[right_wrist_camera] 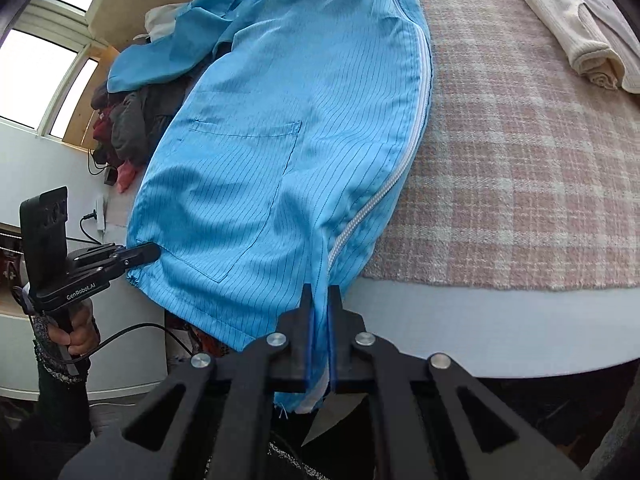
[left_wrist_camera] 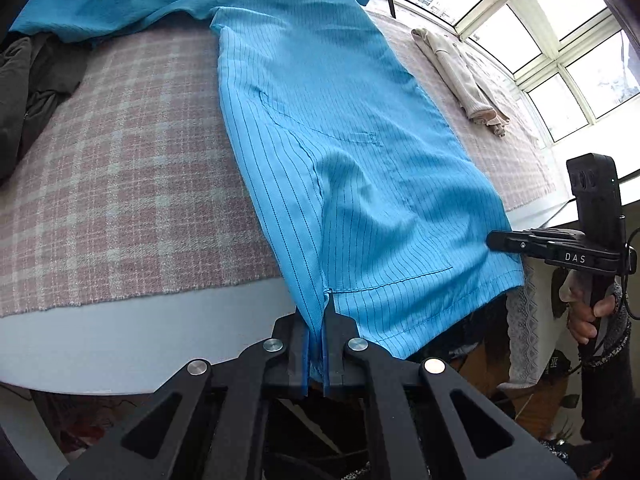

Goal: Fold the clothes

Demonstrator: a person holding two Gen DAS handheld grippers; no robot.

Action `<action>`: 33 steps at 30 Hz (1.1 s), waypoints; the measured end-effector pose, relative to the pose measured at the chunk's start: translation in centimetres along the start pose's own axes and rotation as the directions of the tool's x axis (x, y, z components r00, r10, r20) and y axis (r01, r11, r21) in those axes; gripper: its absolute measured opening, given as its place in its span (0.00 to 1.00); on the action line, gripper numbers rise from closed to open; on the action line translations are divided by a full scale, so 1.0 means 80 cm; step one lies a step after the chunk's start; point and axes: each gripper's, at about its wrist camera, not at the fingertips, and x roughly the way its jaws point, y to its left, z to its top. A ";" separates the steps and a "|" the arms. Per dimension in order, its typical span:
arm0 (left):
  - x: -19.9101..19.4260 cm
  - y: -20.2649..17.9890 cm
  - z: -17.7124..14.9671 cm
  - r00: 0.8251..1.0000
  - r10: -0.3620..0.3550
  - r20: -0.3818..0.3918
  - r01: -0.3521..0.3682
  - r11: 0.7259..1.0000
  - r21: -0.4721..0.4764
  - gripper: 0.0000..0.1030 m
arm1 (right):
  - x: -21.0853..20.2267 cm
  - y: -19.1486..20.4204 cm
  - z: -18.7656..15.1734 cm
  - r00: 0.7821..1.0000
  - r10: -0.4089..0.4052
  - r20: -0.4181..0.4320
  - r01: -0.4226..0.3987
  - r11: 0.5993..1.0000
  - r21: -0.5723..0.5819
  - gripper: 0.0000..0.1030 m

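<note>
Both tools are clamped on the blue jacket's [left_wrist_camera: 332, 120] hem: left tool [left_wrist_camera: 316, 344], right tool [right_wrist_camera: 320, 344]. It stretches ahead of them across the desk [left_wrist_camera: 120, 160]. Keep both corners level, hem taut, fold away evenly.

Two fisheye views, each from a camera mounted on a handheld gripper, looking forward and steeply down along its own fingers. The left wrist view sits close over the near table edge [left_wrist_camera: 120, 320], facing across the blue jacket [left_wrist_camera: 340, 140] toward windows [left_wrist_camera: 560, 20]; the right gripper [left_wrist_camera: 496, 240] shows at its right side. The right wrist view looks from the same edge, further right; the left gripper [right_wrist_camera: 148, 254] shows at its left. Both share the jacket, plaid cloth [right_wrist_camera: 520, 160] and a cream garment [right_wrist_camera: 580, 32].
</note>
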 end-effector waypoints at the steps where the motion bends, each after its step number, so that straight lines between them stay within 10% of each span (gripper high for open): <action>1: -0.002 0.000 -0.011 1.000 -0.002 -0.003 0.002 1.000 0.003 0.03 | -0.001 0.003 -0.010 1.000 -0.003 -0.003 0.003 1.000 -0.008 0.05; 11: 0.053 -0.013 -0.082 0.988 -0.011 -0.156 0.010 1.000 -0.006 0.11 | 0.044 0.000 -0.079 0.986 -0.124 -0.108 0.111 0.987 -0.114 0.09; 18: -0.013 0.021 -0.075 0.974 0.144 -0.176 -0.135 0.989 0.065 0.13 | -0.019 -0.033 -0.057 0.980 -0.179 -0.087 0.160 0.970 -0.185 0.29; 23: -0.085 0.039 0.005 0.975 0.220 -0.042 -0.212 0.967 0.138 0.13 | -0.092 -0.019 0.014 0.987 -0.159 0.032 0.162 0.971 -0.176 0.30; 33: -0.021 0.021 0.245 0.988 0.130 0.079 -0.148 0.940 0.306 0.14 | -0.124 0.024 0.248 0.925 -0.274 0.263 0.315 0.940 -0.131 0.39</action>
